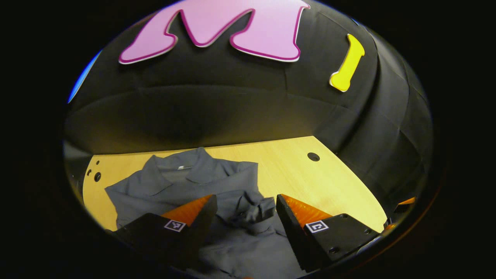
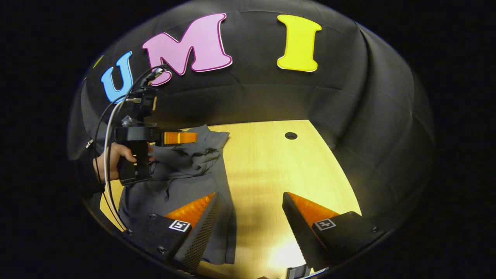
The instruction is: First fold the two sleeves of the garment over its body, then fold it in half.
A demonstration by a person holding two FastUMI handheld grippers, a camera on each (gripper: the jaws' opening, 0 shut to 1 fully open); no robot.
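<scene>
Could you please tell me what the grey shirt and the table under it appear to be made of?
The shirt looks like a thin woven cloth, matte: it lies in soft creases and bunches up between the fingers of the open left tool. The table looks like pale wood or a wood-look laminate, smooth with a slight sheen: faint grain lines and a bright glare patch show. Which one, I cannot tell.
</scene>
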